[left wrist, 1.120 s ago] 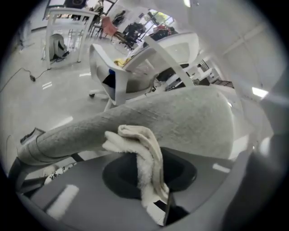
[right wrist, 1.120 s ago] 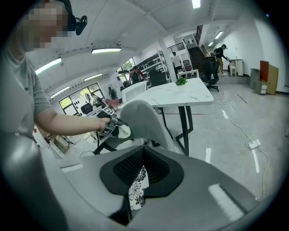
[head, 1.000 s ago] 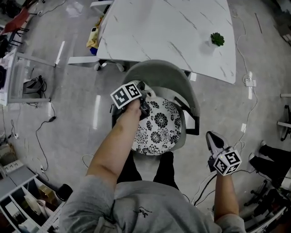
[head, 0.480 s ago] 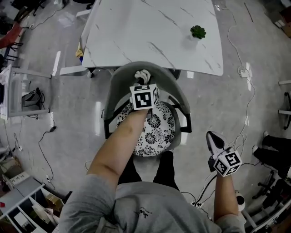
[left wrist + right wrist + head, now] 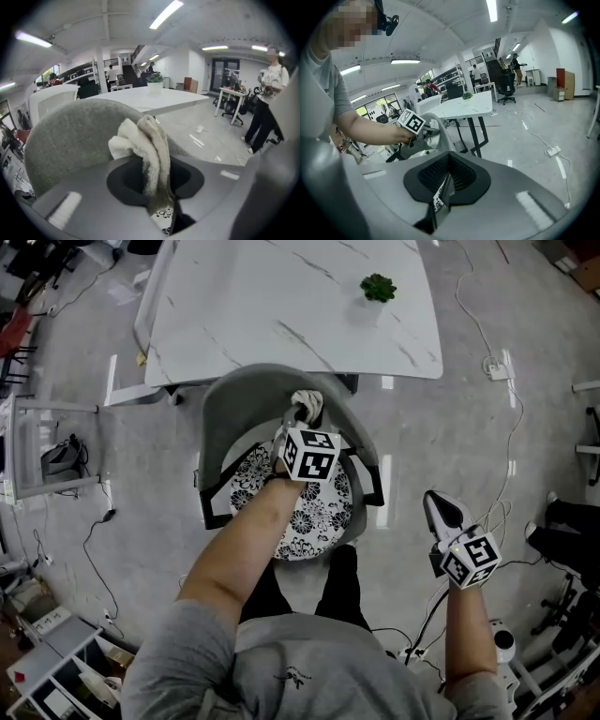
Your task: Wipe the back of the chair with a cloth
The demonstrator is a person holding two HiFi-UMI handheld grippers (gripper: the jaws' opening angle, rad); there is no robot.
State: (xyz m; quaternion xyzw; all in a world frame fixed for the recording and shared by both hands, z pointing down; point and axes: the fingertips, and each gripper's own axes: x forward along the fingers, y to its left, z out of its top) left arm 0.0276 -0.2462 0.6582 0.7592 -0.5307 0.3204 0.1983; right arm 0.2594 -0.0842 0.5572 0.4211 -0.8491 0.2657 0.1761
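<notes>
One chair (image 5: 234, 392), marble table (image 5: 262, 296), grey floor (image 5: 450, 427)

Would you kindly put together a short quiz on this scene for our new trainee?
1. True or false: the right gripper is shut, with nothing between its jaws.
2. What does the left gripper hold? A) a cloth B) a sponge C) a brush
3. Fill in: the small plant stands on the white ____ beyond the chair.
Key: 1 true; 2 A; 3 table.
</notes>
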